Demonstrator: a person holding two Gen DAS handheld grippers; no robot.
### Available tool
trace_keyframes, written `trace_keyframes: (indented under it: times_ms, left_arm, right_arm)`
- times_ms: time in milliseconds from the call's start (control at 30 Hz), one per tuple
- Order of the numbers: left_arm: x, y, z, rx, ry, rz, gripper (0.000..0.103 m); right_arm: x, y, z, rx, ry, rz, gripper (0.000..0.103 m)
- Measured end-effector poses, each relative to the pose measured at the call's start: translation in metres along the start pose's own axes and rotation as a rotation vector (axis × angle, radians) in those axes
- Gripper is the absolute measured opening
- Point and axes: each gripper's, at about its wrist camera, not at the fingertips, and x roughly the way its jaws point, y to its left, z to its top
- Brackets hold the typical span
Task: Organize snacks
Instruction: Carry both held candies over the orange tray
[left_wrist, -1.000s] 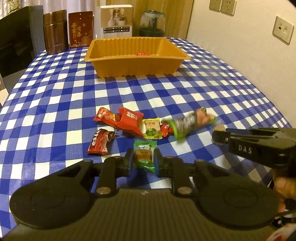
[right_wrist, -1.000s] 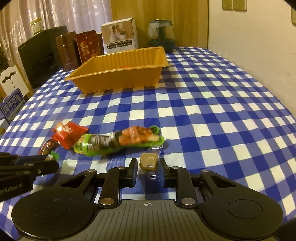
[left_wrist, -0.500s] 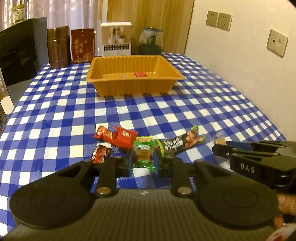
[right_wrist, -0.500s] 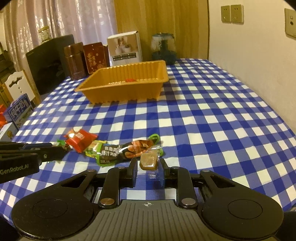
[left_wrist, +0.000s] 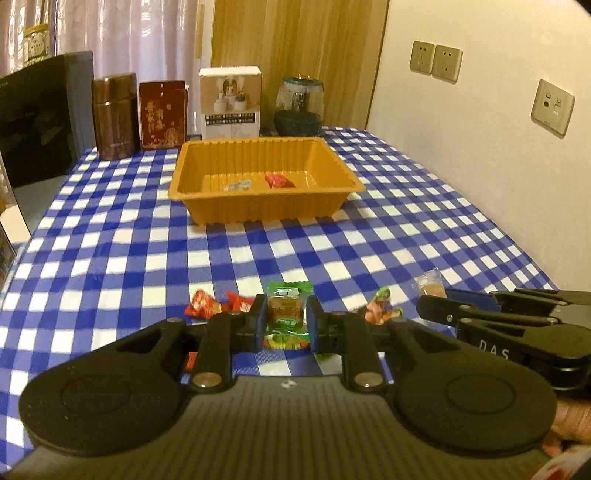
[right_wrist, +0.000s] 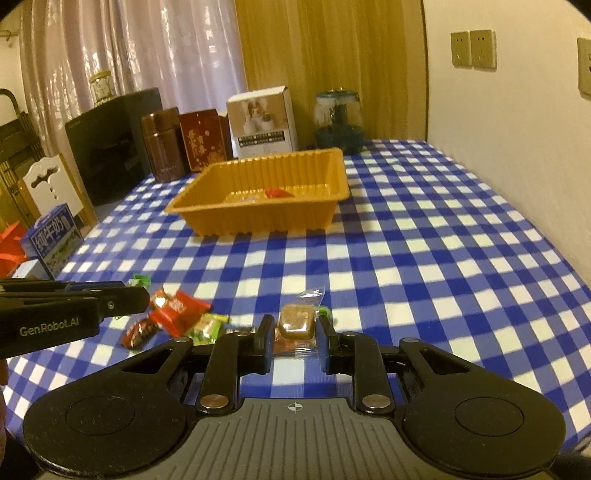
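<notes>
We've got the left hand-held gripper (left_wrist: 283, 320) clamped on a green candy (left_wrist: 287, 312) and the right hand-held gripper (right_wrist: 294, 332) clamped on a brown candy (right_wrist: 295, 322), both up off the checked surface (right_wrist: 424, 266). The orange tray (left_wrist: 258, 206) sits further back with a red candy (left_wrist: 279, 181) inside, loose snacks (right_wrist: 177, 314) near us.

A home dining room: checked tablecloth (left_wrist: 369, 236), sheer curtains (right_wrist: 166, 55), wall sockets (left_wrist: 436, 61), wooden chair (right_wrist: 51, 184).

Both views are lit warmly and rather dimly from indoors, a yellow cast is thrown over the wall (left_wrist: 461, 155) and curtains (right_wrist: 177, 51), soft shadows are laid under the tray (left_wrist: 266, 206), straight lines are bowed by fisheye distortion, corners are vignetted, and the tabletop (right_wrist: 424, 258) checks are slightly smeared.
</notes>
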Motion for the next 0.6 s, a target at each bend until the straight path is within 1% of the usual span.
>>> trace_keyframes:
  times_ms: [167, 333, 467, 600]
  left_arm:
    - [0.001, 0.001, 0.020, 0.007, -0.012, 0.013, 0.020]
    - [0.006, 0.006, 0.046, 0.001, -0.031, 0.005, 0.020]
    - [0.019, 0.011, 0.067, -0.005, -0.060, 0.003, 0.020]
    - [0.043, 0.019, 0.087, -0.021, -0.088, 0.003, 0.020]
  right_arm:
    - [0.000, -0.003, 0.019, -0.004, -0.030, 0.020, 0.024]
    - [0.006, -0.009, 0.044, -0.019, -0.069, 0.026, 0.024]
    - [0.018, -0.016, 0.069, -0.016, -0.104, 0.022, 0.024]
    - [0.039, -0.024, 0.093, -0.002, -0.126, 0.019, 0.024]
